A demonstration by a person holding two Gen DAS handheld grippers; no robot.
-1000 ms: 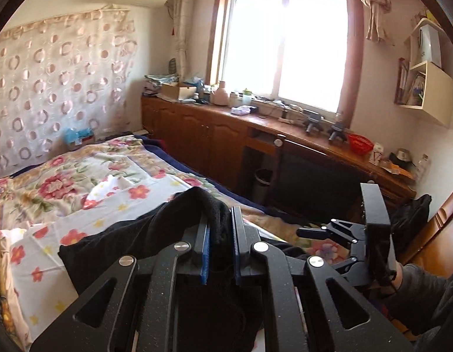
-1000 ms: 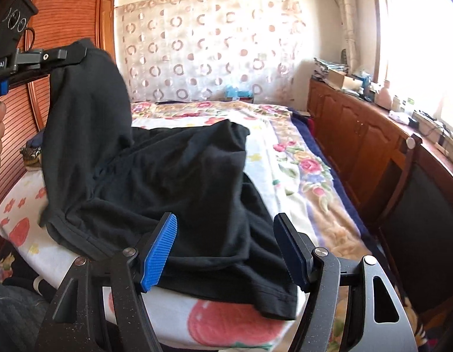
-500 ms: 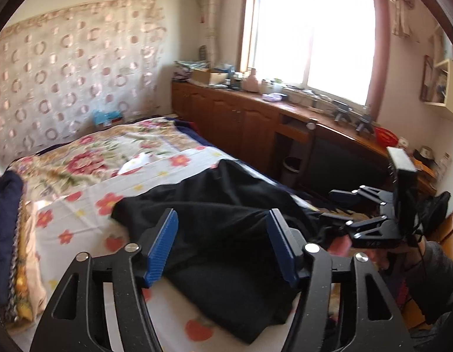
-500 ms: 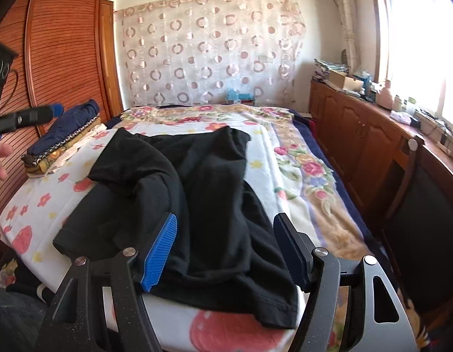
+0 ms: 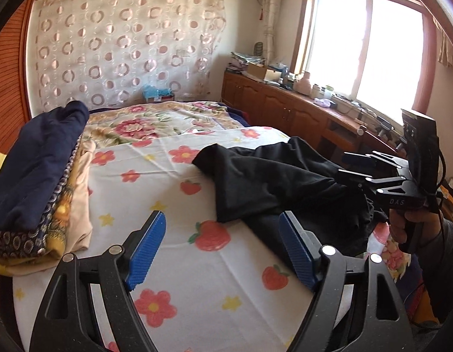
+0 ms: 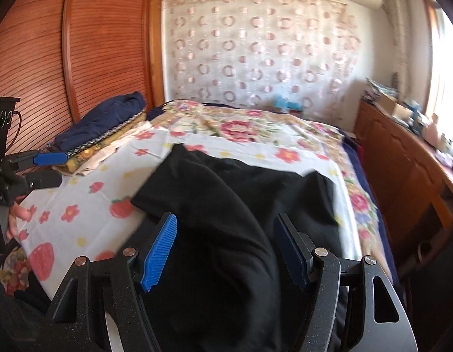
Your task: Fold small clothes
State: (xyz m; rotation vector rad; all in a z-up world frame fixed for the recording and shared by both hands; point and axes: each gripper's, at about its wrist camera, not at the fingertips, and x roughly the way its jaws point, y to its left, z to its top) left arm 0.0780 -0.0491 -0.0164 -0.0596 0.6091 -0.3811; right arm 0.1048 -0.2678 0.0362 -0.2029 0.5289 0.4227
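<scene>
A black garment lies crumpled on the flowered bed sheet, part of it folded over itself. It fills the near middle of the right wrist view. My left gripper is open and empty, over the bare sheet to the left of the garment. My right gripper is open, low over the garment's near edge, with cloth lying between its blue pads; it also shows at the right of the left wrist view. The left gripper shows at the left edge of the right wrist view.
A stack of folded clothes with a navy piece on top sits at the bed's left side, against a wooden wardrobe. A wooden cabinet run under the window lines the right side. A patterned curtain hangs behind the bed.
My left gripper let go of the black garment, opened and swung left over the bare sheet. The garment dropped onto the bed in a fold. My right gripper moved closer over it.
</scene>
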